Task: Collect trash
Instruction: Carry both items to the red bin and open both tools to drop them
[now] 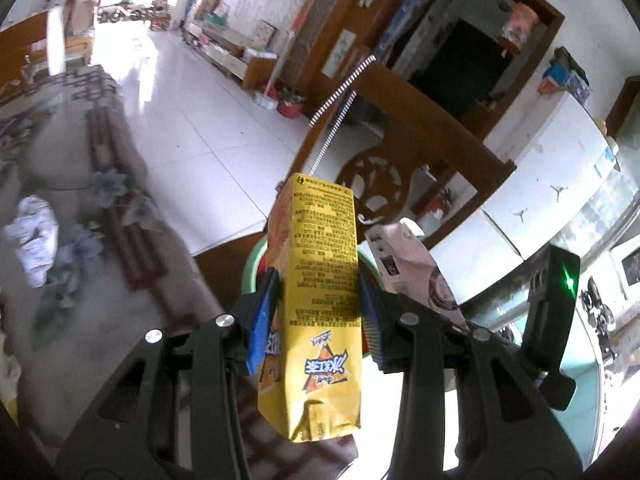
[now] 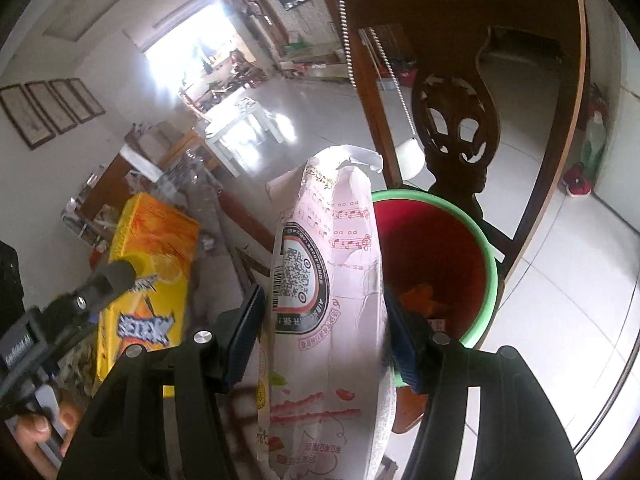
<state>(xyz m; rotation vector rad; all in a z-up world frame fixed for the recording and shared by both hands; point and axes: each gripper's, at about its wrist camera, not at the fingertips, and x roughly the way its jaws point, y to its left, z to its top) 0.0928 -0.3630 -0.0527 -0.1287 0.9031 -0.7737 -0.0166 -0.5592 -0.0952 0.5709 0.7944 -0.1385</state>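
Between the blue pads: a piece of trash is clamped in each pair of tongs.
Left tongs (image 1: 318, 312): clenched on the yellow carton (image 1: 316, 292), which is pinched at its middle, both pads pressed on its sides.
Yellow carton: held roughly upright, its far end raised above the pads, its crumpled near end hanging below them; black print is seen on its face.
Right tongs (image 2: 324, 332): clenched on the pink bag (image 2: 332, 280), which is gripped across its width by both pads.
Pink bag: held upright, its torn top pointed away; music notes, a round label and a printed code are shown on it.
Relation of the two: the carton is held just left of the bag, close beside it; whether they touch cannot be told.
Bin (image 2: 486, 248): red inside with a green rim, seen just right of and beyond the bag; an orange scrap is seen at its bottom. In the left view only part of its green rim (image 1: 252, 260) is seen, behind the carton.
Chair (image 2: 456, 120): dark carved wood, stood just beyond the bin.
Worktop (image 1: 80, 208): covered with a flowered cloth, seen blurred to the left; a white crumpled wad (image 1: 34, 240) is left on it.
Hand (image 2: 40, 432): seen at the near left, wrapped on the left tongs' handle.
Floor (image 1: 192, 120): white tiles, stretched to the far rooms.
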